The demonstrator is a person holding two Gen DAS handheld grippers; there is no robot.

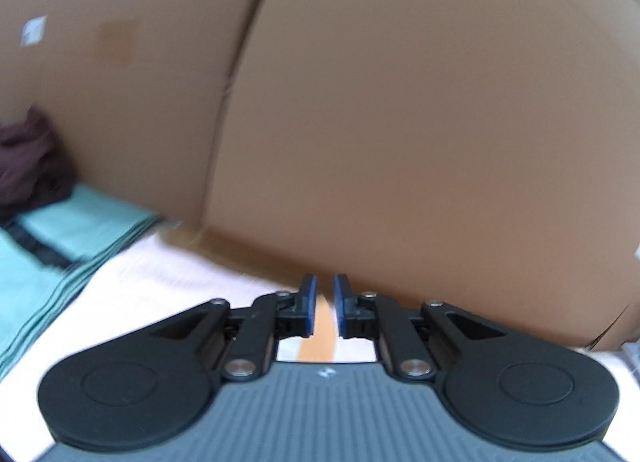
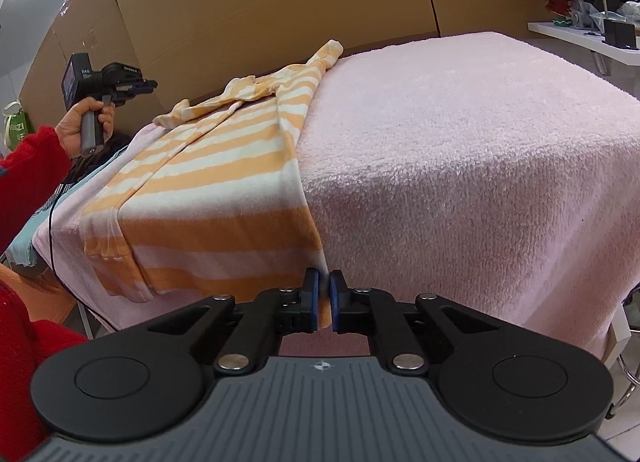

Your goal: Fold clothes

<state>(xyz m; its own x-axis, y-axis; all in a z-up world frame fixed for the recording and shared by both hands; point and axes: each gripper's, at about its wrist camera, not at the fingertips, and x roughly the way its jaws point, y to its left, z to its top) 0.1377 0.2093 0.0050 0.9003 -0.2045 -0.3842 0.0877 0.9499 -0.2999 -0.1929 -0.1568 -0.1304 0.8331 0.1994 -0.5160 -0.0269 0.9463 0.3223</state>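
Orange-striped garment (image 2: 224, 182) lies lengthwise on left of pink-towelled table (image 2: 460, 166). Right gripper (image 2: 324, 298) pinches its near right corner. Left gripper (image 2: 136, 87), raised at far left, nearly closed, empty. Fabric looks light, limp: grip corners.
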